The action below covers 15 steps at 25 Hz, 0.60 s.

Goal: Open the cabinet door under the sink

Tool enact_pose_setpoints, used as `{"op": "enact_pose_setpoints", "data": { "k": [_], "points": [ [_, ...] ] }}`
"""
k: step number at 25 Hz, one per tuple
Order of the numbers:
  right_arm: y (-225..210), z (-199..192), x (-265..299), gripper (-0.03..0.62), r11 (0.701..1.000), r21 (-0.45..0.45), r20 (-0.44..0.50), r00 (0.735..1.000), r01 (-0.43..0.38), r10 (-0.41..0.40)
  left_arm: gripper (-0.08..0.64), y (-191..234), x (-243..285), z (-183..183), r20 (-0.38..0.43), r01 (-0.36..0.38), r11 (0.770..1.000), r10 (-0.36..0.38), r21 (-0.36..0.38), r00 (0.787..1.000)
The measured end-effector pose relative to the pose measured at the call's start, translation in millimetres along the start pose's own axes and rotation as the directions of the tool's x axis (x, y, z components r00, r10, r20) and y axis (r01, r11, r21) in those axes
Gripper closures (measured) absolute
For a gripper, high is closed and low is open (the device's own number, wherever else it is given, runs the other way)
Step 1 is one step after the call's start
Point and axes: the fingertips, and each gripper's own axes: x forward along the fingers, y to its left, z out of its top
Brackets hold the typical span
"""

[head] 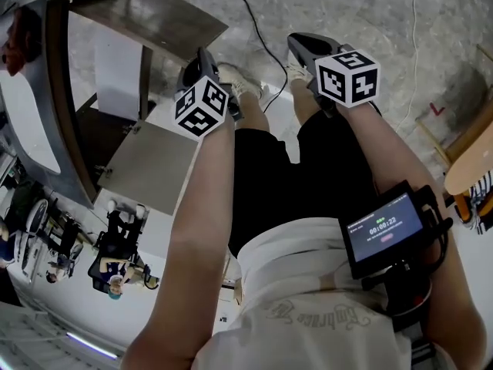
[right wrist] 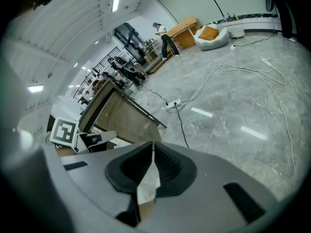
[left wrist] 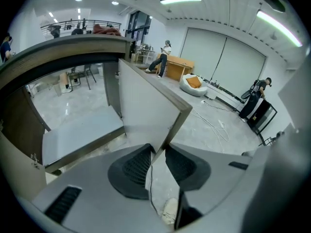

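The cabinet door [left wrist: 146, 103] stood upright, swung well out from the cabinet beneath the counter [left wrist: 68, 47], its free edge facing the person. The left gripper [left wrist: 158, 152], angled downward on an outstretched forearm, had its jaws apart with that edge between them. The right gripper [right wrist: 151, 148], beside it, pointed down at the floor, jaws together on nothing.

The cabinet door [left wrist: 146, 106] is a smooth, matt grey panel with a duller brownish edge. The floor [right wrist: 243, 106] is polished grey stone, glossy enough to mirror the ceiling lights. The left gripper [left wrist: 156, 152] and right gripper [right wrist: 152, 147] have matt grey plastic shells and black ribbed pads [left wrist: 136, 166].
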Motion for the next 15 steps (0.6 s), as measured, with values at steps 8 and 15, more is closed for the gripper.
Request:
{"op": "enact_pose_setpoints", "data": {
  "k": [8, 15],
  "points": [
    [-22, 1, -14, 0.566, 0.998, 0.051, 0.031, 0.999, 0.022, -0.023, 0.471, -44, 22, 17, -0.004, 0.070, 0.994, -0.070, 0.085, 0.998],
    [-57, 23, -31, 0.566, 0.995, 0.087, 0.062, 0.997, 0.042, -0.048, 0.476, -96, 60, 46, -0.010, 0.117, 0.984, -0.116, 0.132, 0.993]
  ]
}}
